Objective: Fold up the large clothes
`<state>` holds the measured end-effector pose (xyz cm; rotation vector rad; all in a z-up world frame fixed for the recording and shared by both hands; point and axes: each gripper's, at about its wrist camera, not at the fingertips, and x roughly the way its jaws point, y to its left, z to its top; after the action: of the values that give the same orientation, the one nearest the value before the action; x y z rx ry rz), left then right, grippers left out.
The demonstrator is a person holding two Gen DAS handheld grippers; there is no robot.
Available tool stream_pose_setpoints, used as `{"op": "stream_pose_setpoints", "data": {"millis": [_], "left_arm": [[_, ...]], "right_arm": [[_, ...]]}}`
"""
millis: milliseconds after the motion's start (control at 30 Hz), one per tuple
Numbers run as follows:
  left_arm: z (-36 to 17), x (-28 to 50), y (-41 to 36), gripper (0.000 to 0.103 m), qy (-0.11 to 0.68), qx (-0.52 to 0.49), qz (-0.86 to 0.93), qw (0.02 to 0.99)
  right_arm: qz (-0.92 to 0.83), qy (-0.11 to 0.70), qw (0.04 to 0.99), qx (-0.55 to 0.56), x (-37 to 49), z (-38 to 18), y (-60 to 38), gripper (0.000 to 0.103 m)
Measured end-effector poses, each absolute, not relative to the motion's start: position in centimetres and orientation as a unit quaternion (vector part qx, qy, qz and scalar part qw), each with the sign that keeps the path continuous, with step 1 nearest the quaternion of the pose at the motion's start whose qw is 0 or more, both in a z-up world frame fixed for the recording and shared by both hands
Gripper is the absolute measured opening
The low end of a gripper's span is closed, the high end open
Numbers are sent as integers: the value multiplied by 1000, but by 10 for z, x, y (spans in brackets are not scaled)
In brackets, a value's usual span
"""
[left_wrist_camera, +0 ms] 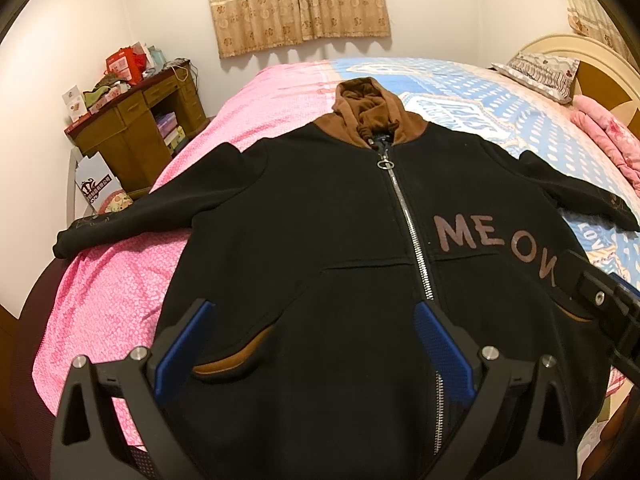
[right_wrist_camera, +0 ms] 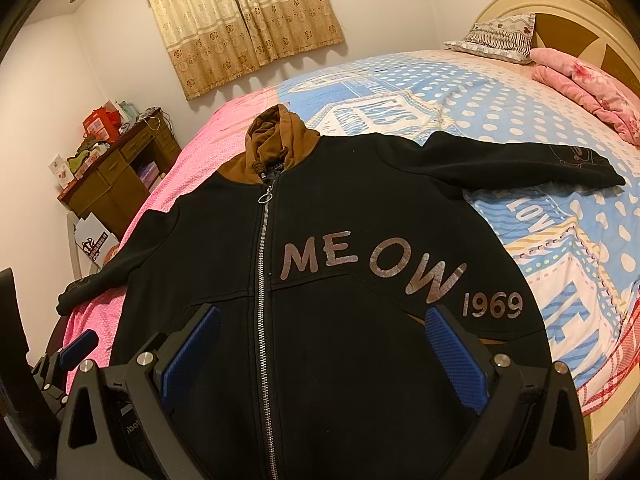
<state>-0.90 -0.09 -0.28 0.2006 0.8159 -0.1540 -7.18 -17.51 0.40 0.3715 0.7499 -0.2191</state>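
A black zip-up hoodie [left_wrist_camera: 320, 224] with a brown hood [left_wrist_camera: 364, 100] and "MEOW 1969" print lies flat, front up and zipped, on the bed, both sleeves spread out to the sides. It also shows in the right wrist view [right_wrist_camera: 360, 240]. My left gripper [left_wrist_camera: 316, 320] is open and empty, hovering over the hoodie's lower left front by the pocket. My right gripper [right_wrist_camera: 324, 324] is open and empty over the lower right front; it also shows at the right edge of the left wrist view [left_wrist_camera: 600, 300].
The bed has a pink cover [left_wrist_camera: 132, 292] on its left part and a blue patterned sheet [right_wrist_camera: 440, 92] on its right. A pillow [right_wrist_camera: 496, 38], a folded pink quilt [right_wrist_camera: 592, 92] and the headboard stand at the far right. A cluttered wooden desk [left_wrist_camera: 136, 120] stands by the left wall.
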Motion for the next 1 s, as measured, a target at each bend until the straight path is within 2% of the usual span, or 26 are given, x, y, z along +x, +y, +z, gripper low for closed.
{"op": "stream_pose_setpoints", "data": {"millis": [867, 1000], "left_arm": [[-7, -4, 1, 102, 403, 96, -77, 907], [-10, 10, 13, 102, 417, 71, -89, 902]], "right_arm": [[-103, 370, 903, 190, -69, 0, -181, 102], [-110, 359, 907, 192, -67, 7, -199, 102]]}}
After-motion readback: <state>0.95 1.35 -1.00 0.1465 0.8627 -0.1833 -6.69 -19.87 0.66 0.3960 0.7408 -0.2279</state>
